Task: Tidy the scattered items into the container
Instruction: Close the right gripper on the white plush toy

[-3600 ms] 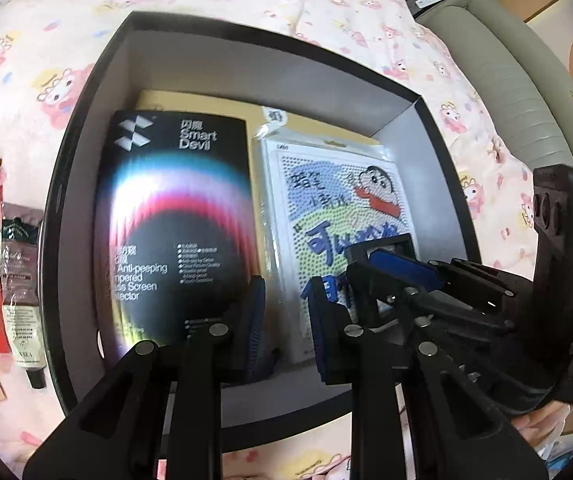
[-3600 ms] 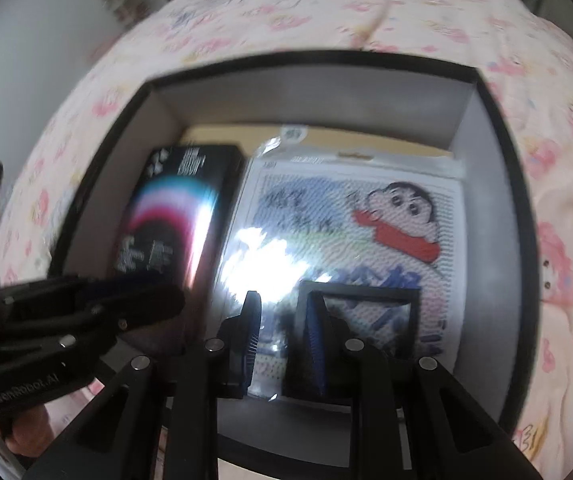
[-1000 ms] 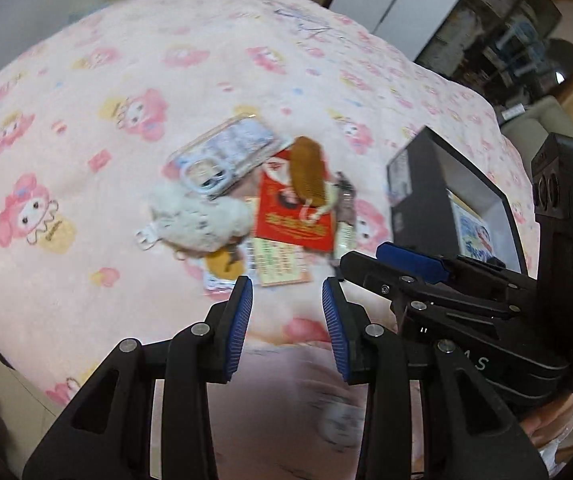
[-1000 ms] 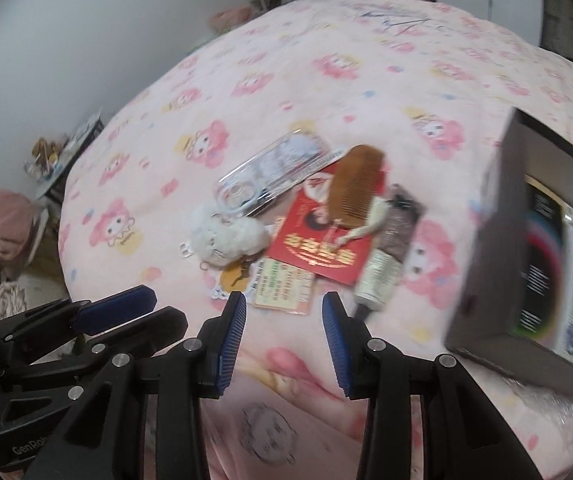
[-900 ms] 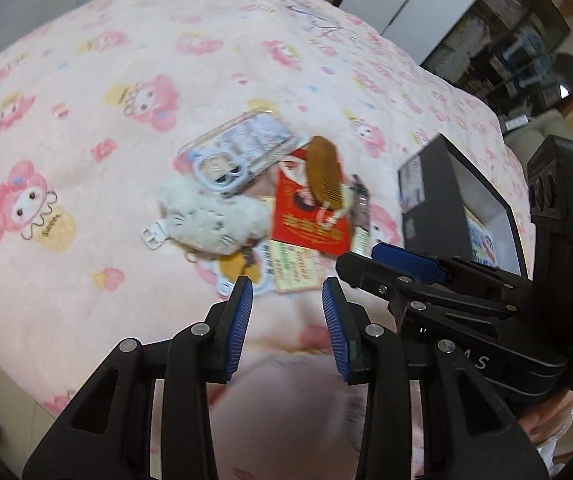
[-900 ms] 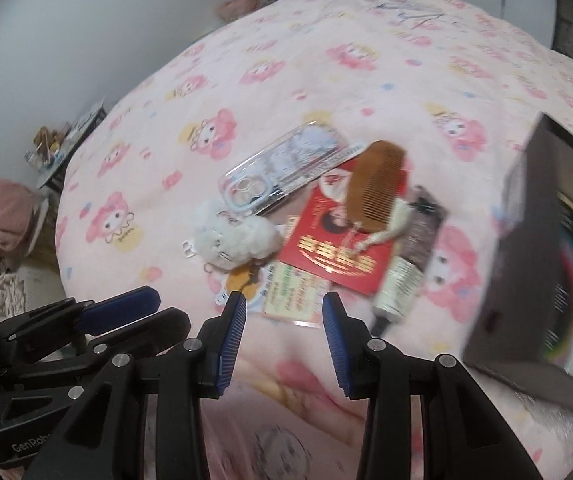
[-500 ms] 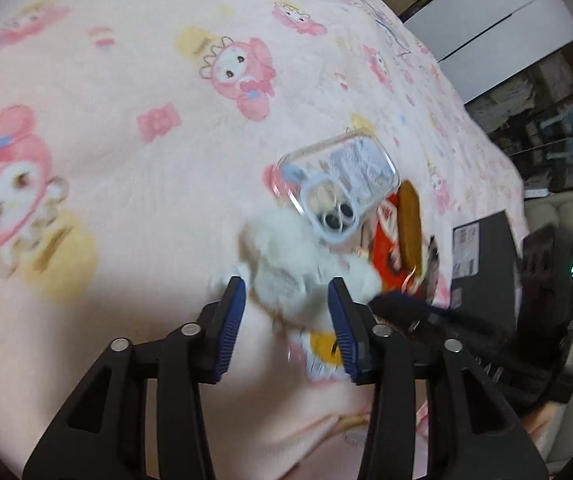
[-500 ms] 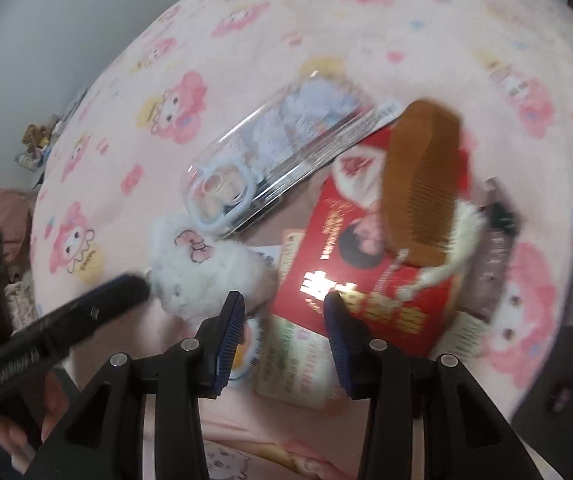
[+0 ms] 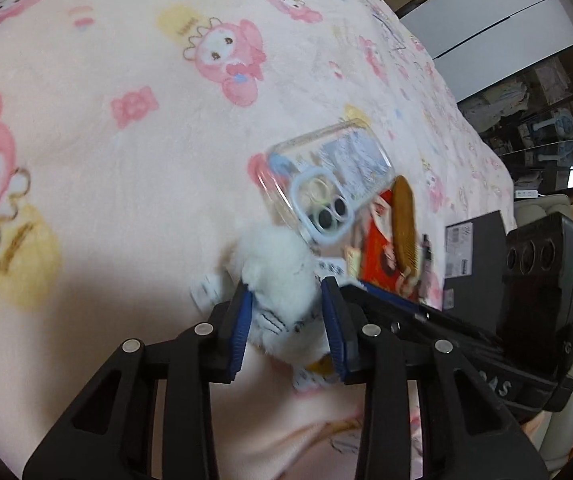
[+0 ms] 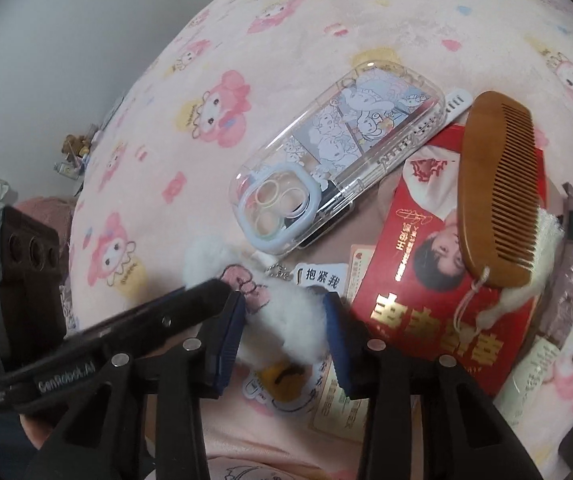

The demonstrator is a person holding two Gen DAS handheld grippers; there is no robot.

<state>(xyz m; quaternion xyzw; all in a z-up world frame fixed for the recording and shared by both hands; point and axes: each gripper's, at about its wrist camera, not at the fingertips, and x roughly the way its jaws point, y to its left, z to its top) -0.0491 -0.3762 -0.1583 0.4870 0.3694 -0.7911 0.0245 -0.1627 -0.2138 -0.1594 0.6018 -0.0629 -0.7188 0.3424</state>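
We have both grippers down on the white plush keychain [image 9: 282, 280]: the left gripper [image 9: 286, 320] and right gripper [image 10: 284, 330] each straddle it, jaws parted (pads near the fur, contact unclear). It lies on the pink blanket [image 9: 126, 160] beside the clear phone case [image 10: 326, 152]; the black box [image 9: 472, 256] sits well apart.

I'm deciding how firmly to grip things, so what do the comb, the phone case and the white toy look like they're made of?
Comb: seemingly wood, smooth brown finish with faint grain. Phone case: clear glossy plastic, printed cartoon showing through, highlights on its rim. White toy: fluffy plush, fuzzy outline, sitting between the fingers of both grippers, left and right.
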